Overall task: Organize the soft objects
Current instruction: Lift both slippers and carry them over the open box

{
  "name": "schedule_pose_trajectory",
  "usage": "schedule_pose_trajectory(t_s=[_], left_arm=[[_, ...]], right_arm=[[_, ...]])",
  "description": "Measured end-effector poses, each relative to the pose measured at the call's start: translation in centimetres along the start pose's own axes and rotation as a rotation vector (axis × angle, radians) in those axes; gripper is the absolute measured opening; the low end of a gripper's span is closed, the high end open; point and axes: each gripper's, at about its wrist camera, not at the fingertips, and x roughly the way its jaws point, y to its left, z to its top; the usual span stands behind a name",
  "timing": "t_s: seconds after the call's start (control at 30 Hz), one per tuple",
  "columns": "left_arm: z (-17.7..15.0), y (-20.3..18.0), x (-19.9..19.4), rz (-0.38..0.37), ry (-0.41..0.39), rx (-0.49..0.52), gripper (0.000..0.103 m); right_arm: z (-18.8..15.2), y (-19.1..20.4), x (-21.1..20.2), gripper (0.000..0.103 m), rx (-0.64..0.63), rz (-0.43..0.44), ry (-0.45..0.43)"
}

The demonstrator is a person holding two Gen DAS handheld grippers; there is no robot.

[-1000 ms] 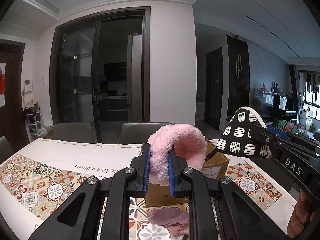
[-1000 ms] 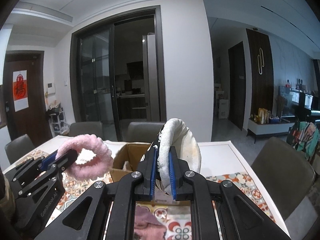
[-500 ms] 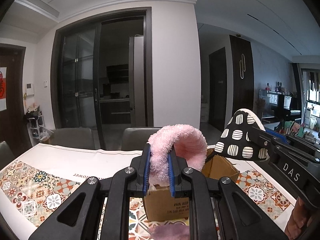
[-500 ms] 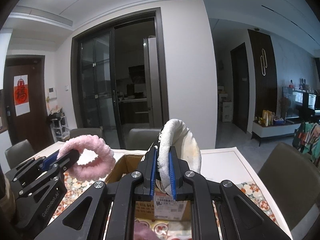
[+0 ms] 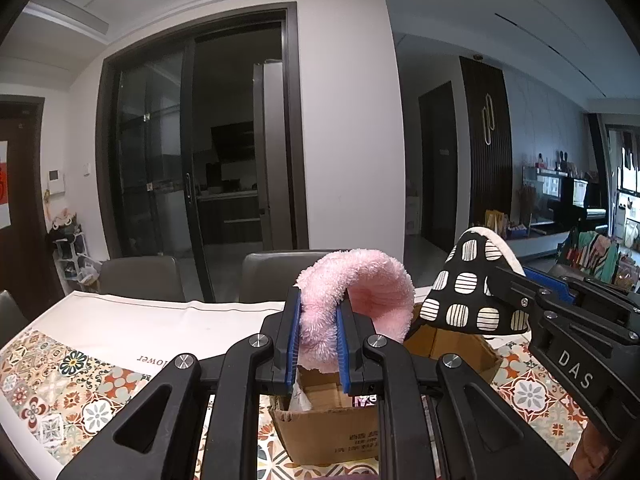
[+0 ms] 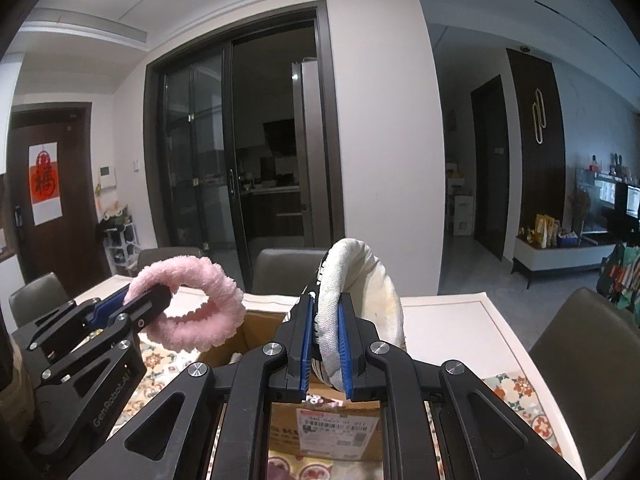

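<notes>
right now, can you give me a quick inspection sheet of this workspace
surface: table under a white cloth with patterned tile print
job's things: pink fluffy ring and black spotted fabric piece held over an open cardboard box
clutter: a pinkish cloth at the near edge below the box, barely in view
grippers: left gripper shut on the pink fluffy ring; right gripper shut on the black spotted fabric piece
cables: nothing seen
surroundings: grey chairs behind the table, dark glass sliding doors beyond
</notes>
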Motion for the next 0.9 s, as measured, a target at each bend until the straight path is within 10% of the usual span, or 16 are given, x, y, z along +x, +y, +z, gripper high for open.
schedule_pose_trajectory(t_s=[0.9], left_arm=[[-1.8, -1.3, 7.8, -0.055, 0.25, 0.025, 0.02]], right_arm=[[-2.6, -2.4, 9.2, 0.013, 0.043, 0.015, 0.258]])
